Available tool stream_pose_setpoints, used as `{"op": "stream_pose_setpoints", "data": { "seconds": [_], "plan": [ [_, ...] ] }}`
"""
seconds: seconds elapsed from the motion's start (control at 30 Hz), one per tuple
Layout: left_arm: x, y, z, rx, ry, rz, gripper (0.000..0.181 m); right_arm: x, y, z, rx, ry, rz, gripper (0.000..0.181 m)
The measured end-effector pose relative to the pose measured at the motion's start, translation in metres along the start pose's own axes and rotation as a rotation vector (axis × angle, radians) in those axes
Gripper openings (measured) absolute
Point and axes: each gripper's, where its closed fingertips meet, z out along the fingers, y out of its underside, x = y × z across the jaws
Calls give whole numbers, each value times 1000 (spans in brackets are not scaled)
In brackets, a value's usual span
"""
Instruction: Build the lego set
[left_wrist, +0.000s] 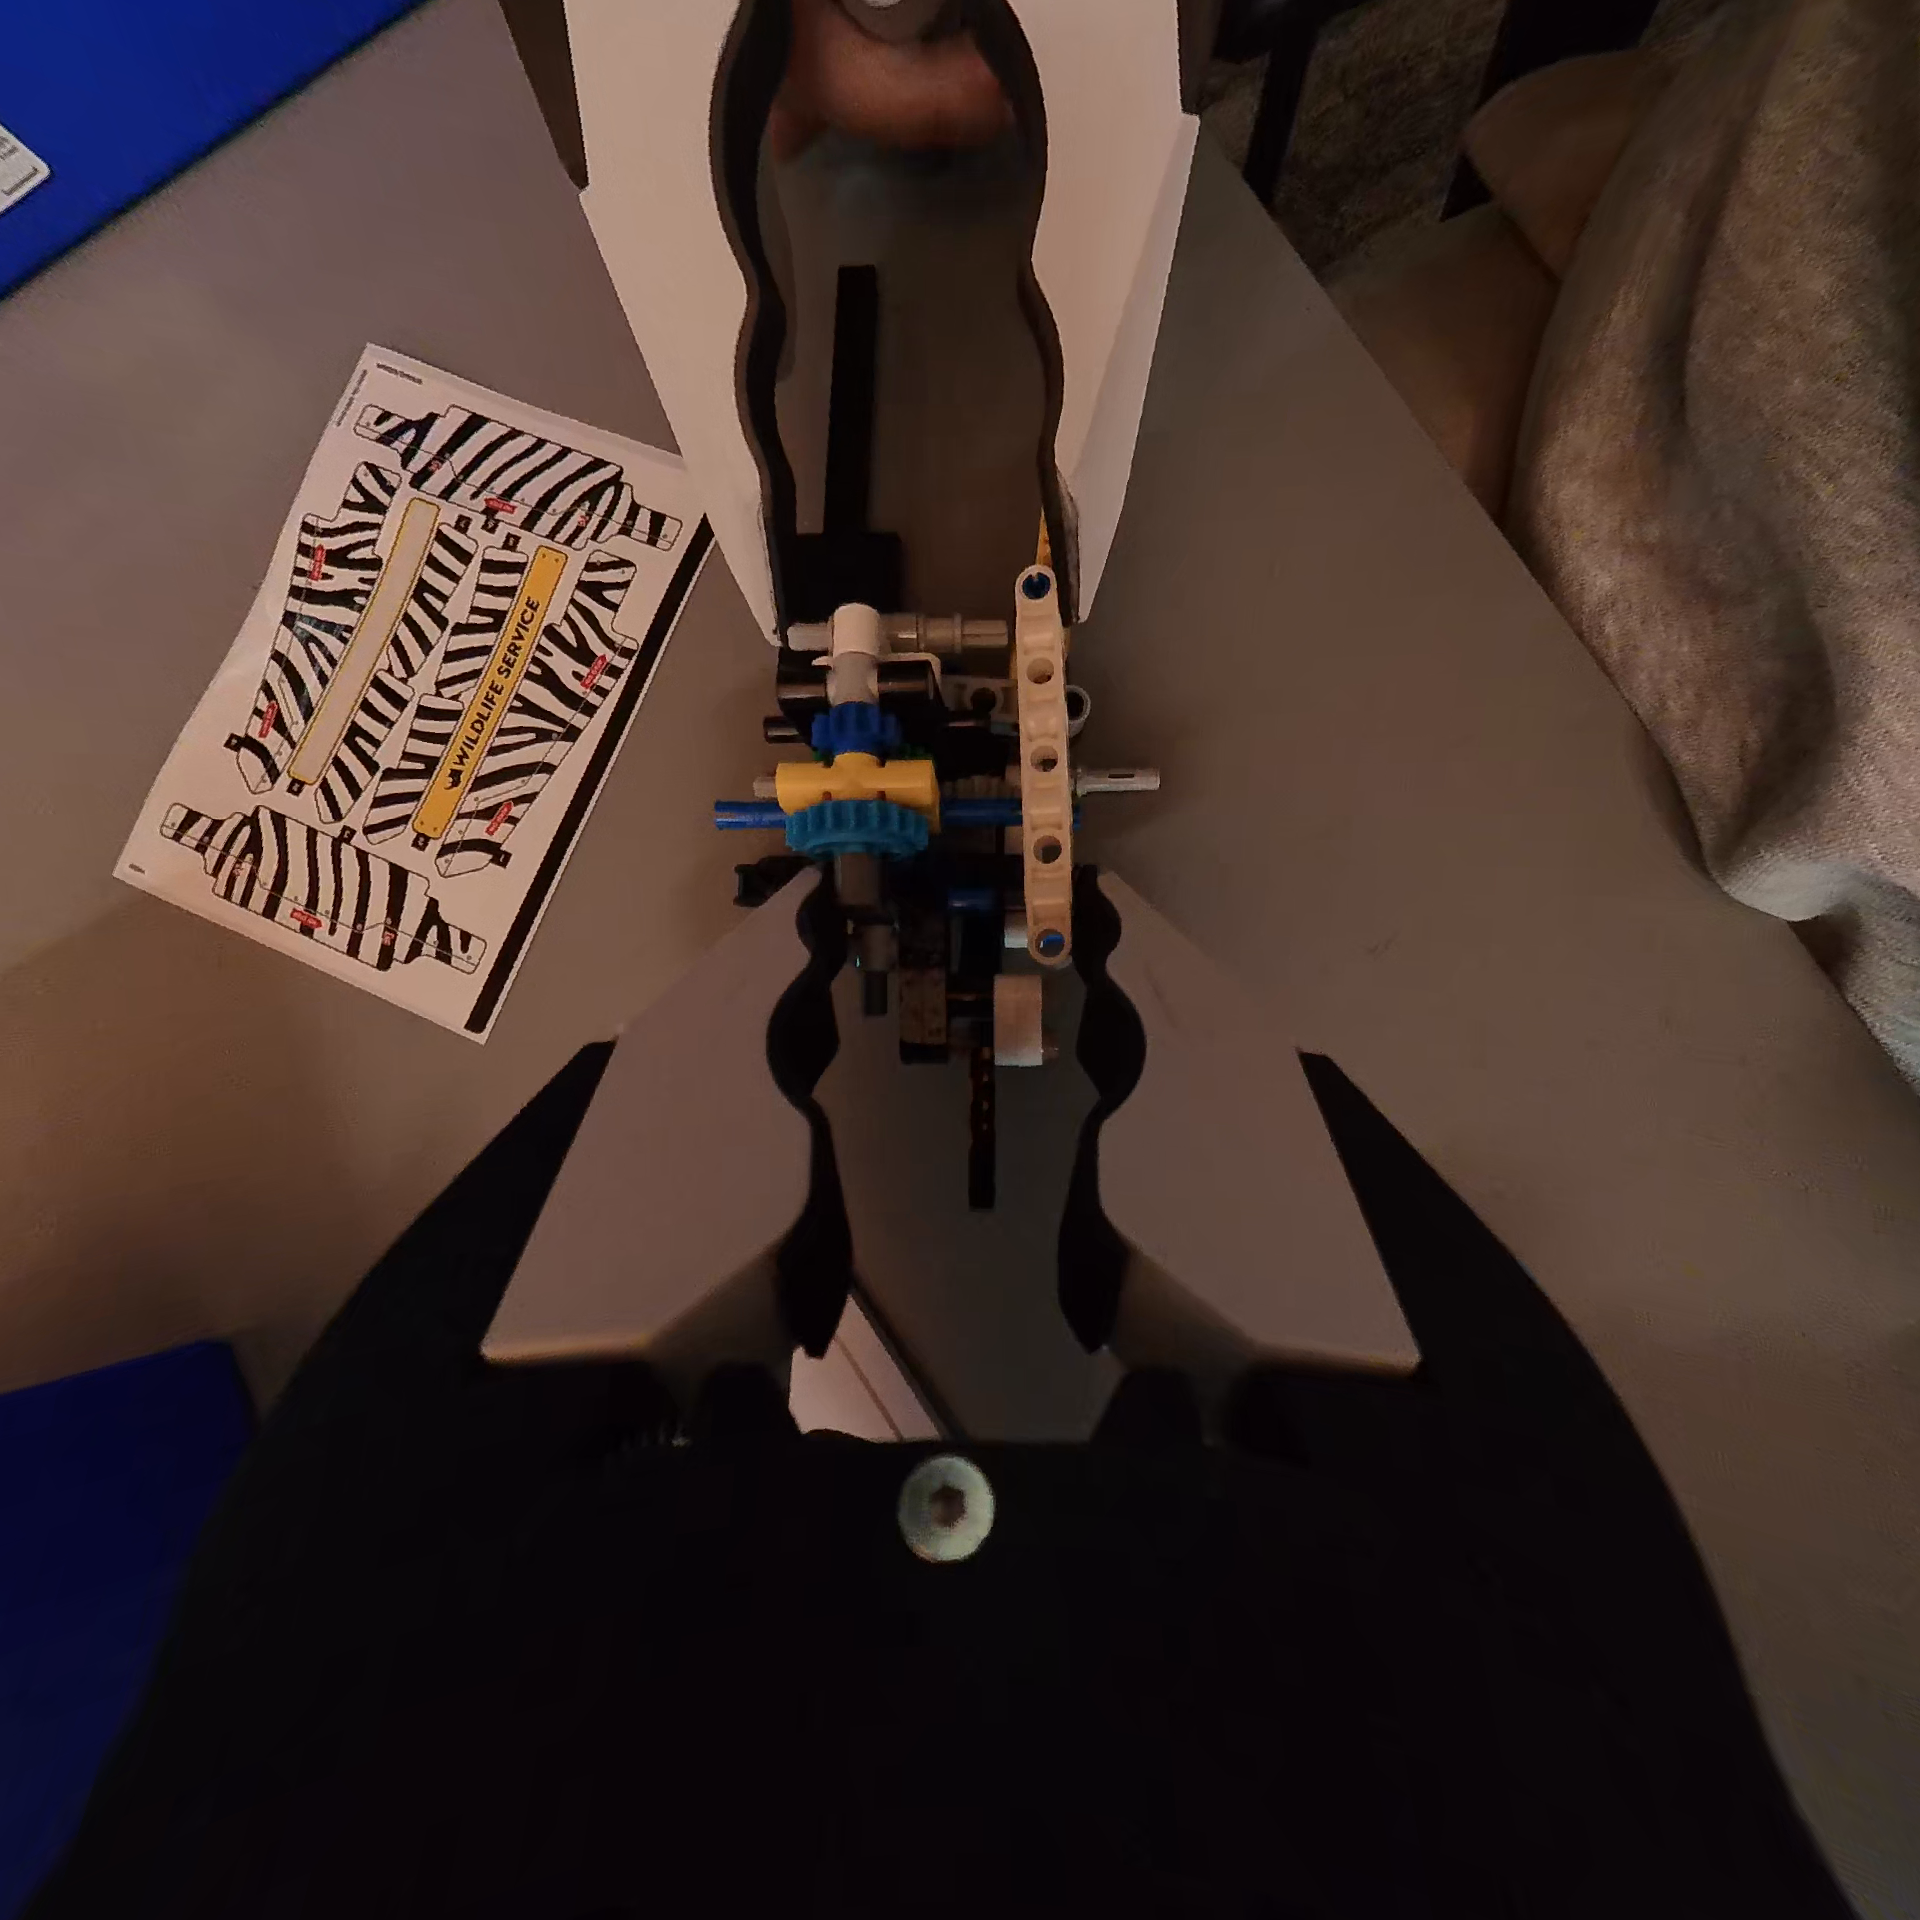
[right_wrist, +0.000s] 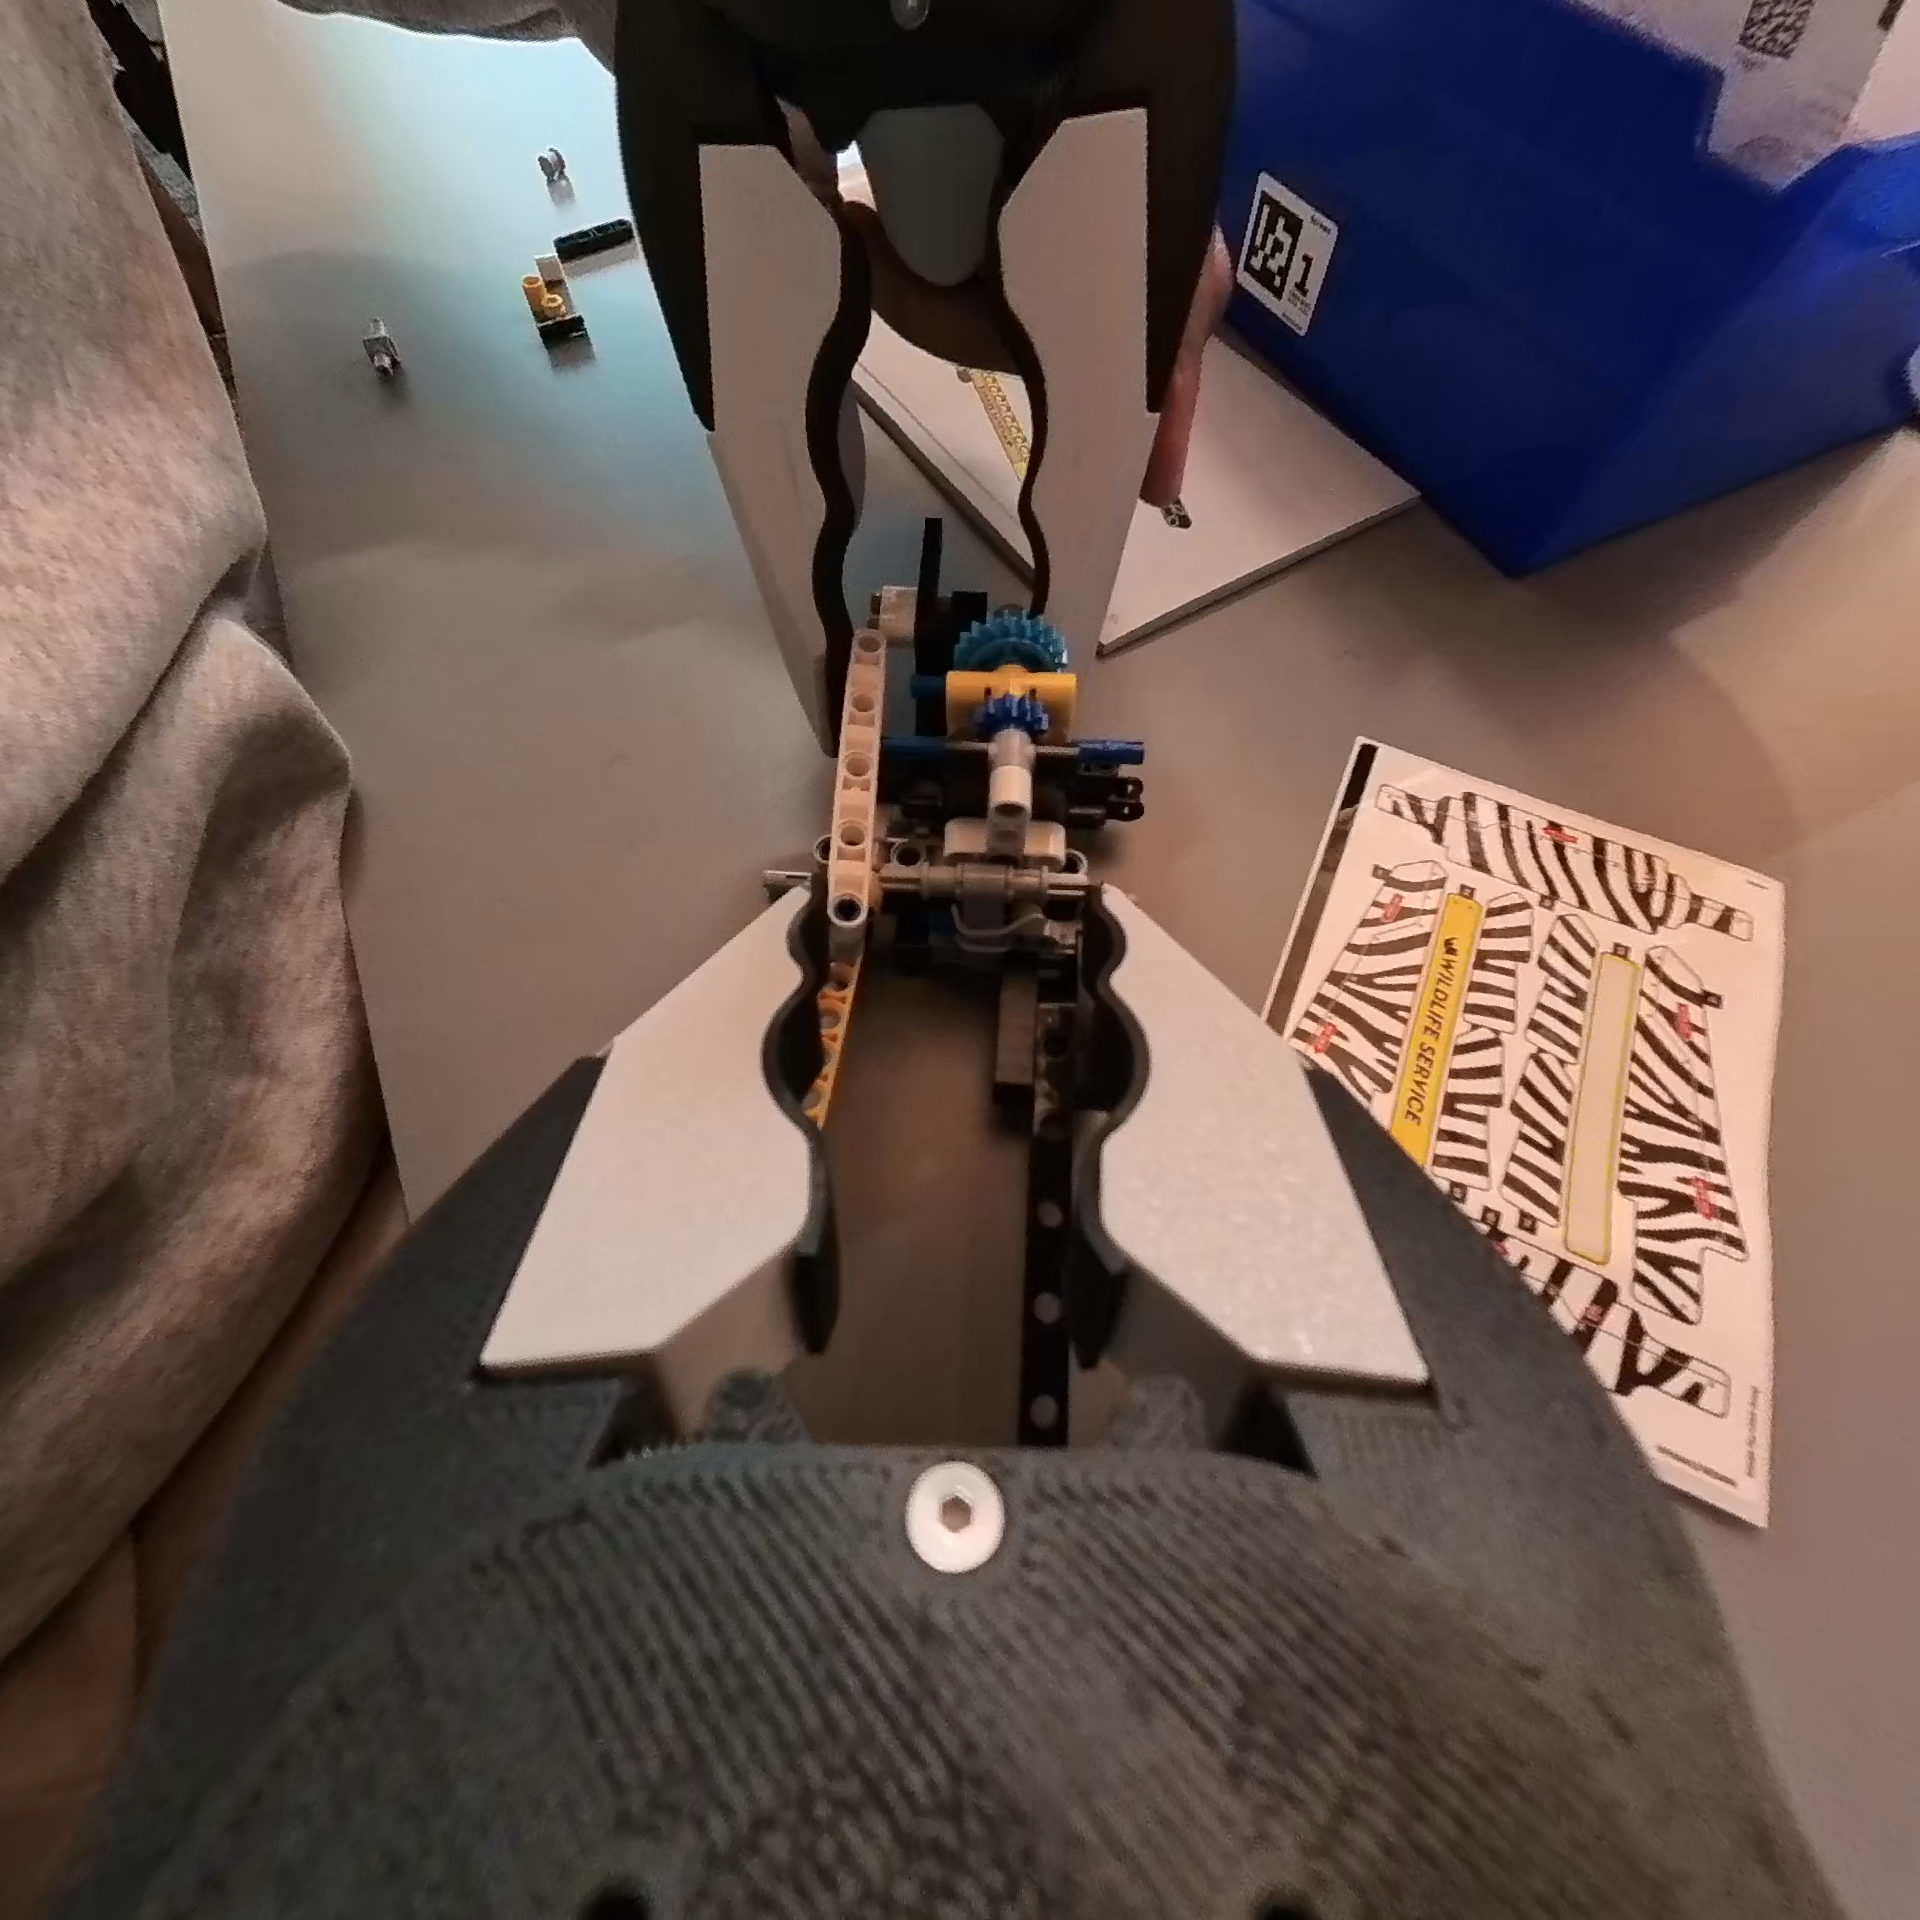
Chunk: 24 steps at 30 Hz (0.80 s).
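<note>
A partly built lego assembly (left_wrist: 857, 784) with blue gears, a yellow connector, a white holed beam (left_wrist: 1044, 769) and long black beams rests on the grey table (left_wrist: 1351, 935). My left gripper (left_wrist: 951, 894) is closed on its near end. My right gripper (left_wrist: 925, 623) faces it and closes on the far end. In the right wrist view the assembly (right_wrist: 1008, 696) sits between my right gripper (right_wrist: 948, 909) and the left gripper (right_wrist: 951, 696). A black beam (right_wrist: 1044, 1247) runs back between the right fingers.
A zebra-striped sticker sheet (left_wrist: 416, 686) lies beside the assembly, also seen in the right wrist view (right_wrist: 1538, 1091). A blue box (right_wrist: 1558, 260) and a white booklet (right_wrist: 1195, 540) lie behind. Loose pieces (right_wrist: 556, 296) lie far left. Grey fabric (right_wrist: 135, 831) borders the table edge.
</note>
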Motion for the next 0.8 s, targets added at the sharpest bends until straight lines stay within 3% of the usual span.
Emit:
{"op": "stream_pose_setpoints", "data": {
  "seconds": [0.8],
  "plan": [
    [-6,-2,2,14,-2,1,40,0,1,1,8,-9,6,52]
  ]
}}
